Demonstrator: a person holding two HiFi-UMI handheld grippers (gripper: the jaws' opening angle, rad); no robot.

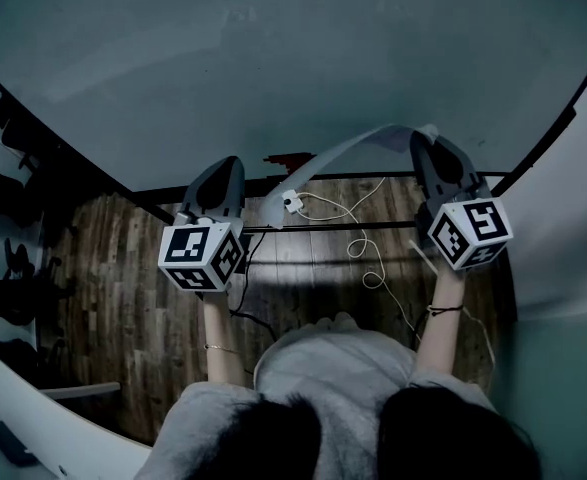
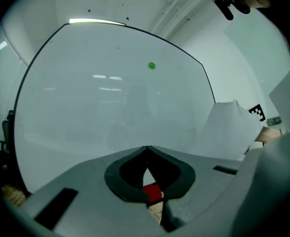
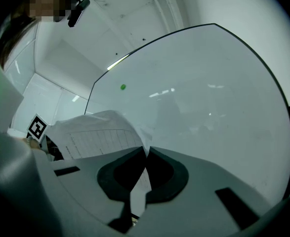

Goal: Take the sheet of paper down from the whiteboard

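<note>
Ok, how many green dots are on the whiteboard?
1: a small green dot, likely a magnet, on the whiteboard above the sheet of paper the right gripper holds. The paper may hide others.

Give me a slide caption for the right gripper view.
Right tool shut on the sheet of paper, which arches off to the left, whiteboard behind.

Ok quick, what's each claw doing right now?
Left claw: closed, holding nothing.
Right claw: closed on the sheet of paper.
</note>
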